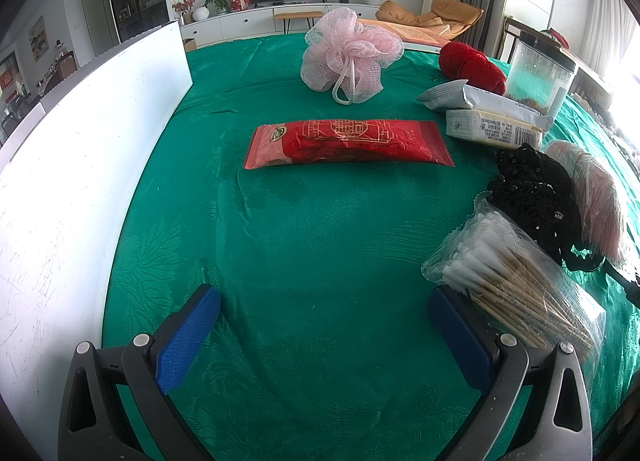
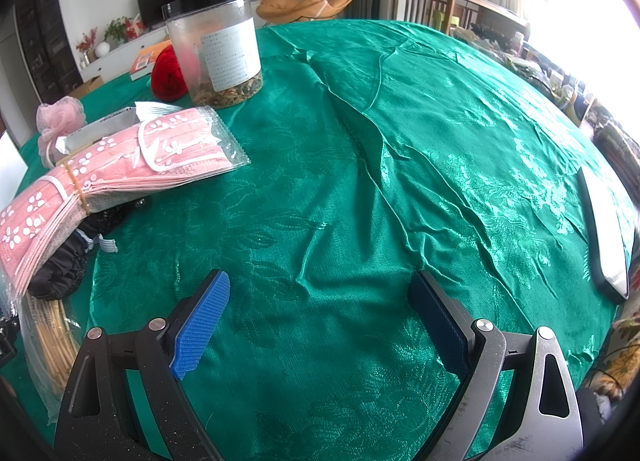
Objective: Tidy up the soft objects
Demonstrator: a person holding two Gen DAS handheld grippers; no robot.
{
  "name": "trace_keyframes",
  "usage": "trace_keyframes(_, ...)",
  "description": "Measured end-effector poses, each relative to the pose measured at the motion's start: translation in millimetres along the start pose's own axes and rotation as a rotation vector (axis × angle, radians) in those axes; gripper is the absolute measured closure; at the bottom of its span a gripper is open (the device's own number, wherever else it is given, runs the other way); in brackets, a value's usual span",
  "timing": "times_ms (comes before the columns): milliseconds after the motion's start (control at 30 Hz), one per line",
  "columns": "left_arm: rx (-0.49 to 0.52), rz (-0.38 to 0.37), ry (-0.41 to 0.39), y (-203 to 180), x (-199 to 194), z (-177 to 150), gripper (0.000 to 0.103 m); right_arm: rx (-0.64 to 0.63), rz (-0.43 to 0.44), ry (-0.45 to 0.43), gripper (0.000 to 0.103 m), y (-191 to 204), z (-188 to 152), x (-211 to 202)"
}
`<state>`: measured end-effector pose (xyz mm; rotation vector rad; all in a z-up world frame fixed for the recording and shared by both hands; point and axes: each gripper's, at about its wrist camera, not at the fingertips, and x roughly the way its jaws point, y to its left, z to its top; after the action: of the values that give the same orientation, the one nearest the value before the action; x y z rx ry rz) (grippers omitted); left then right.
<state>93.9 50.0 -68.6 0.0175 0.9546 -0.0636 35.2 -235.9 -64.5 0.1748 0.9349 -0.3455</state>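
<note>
My left gripper [image 1: 324, 297] hovers open over the green tablecloth [image 1: 320, 245], nothing between its blue pads. Ahead of it lies a red foil packet [image 1: 348, 143], and beyond that a pink mesh bath pouf [image 1: 348, 53]. A red yarn ball [image 1: 472, 65] sits at the far right. Beside the left gripper's right finger lies a bag of cotton swabs [image 1: 516, 281], with a black lace cloth [image 1: 536, 197] behind it. My right gripper [image 2: 320, 285] is open above bare cloth. To its left lies a bundle of pink flowered face masks [image 2: 104, 165] resting on the black cloth [image 2: 60, 265].
A white board [image 1: 80, 165] stands along the left edge of the table. White and yellow packets [image 1: 492, 117] and a clear plastic jar [image 2: 214, 49] sit at the back right. A white tray's rim [image 2: 608, 229] lies at the right edge. The cloth is wrinkled in the middle.
</note>
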Motion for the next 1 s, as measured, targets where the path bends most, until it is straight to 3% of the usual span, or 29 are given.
trace_keyframes(233, 0.000, 0.000, 0.000, 0.3, -0.2, -0.1, 0.000, 0.018, 0.022, 0.001, 0.010, -3.1, 1.5, -3.5)
trace_keyframes(300, 0.000, 0.000, 0.000, 0.1, -0.1, 0.0, 0.000, 0.040, 0.124, -0.048, 0.010, -5.7, 4.6, -17.8)
trace_keyframes(433, 0.000, 0.000, 0.000, 0.4, -0.3, -0.1, 0.000, -0.018, 0.457, -0.291, 0.010, 5.7, 4.3, -75.3)
trace_keyframes(500, 0.000, 0.000, 0.000, 0.3, -0.2, -0.1, 0.000, -0.064, 0.550, -0.318, 0.010, 19.7, 3.6, -84.5)
trace_keyframes(567, -0.001, -0.001, 0.000, 0.3, -0.2, -0.1, 0.000, -0.119, 0.598, -0.257, 0.010, 40.9, 4.4, -78.2)
trace_keyframes(700, -0.001, 0.000, 0.000, 0.3, -0.2, -0.1, 0.000, -0.266, 0.574, -0.210, 0.010, 87.4, 2.8, -69.7)
trace_keyframes(767, -0.001, 0.000, 0.000, 0.3, -0.3, -0.1, 0.000, -0.332, 0.482, -0.188, 0.011, 105.7, 10.1, -58.9)
trace_keyframes(800, -0.001, 0.000, 0.000, 0.4, -0.3, -0.1, 0.000, -0.321, 0.396, -0.183, 0.011, 105.5, 16.2, -50.5)
trace_keyframes(1000, -0.001, -0.001, 0.000, 0.4, -0.3, -0.1, 0.000, 0.093, 0.073, -0.178, 0.011, -7.4, 32.5, -19.5)
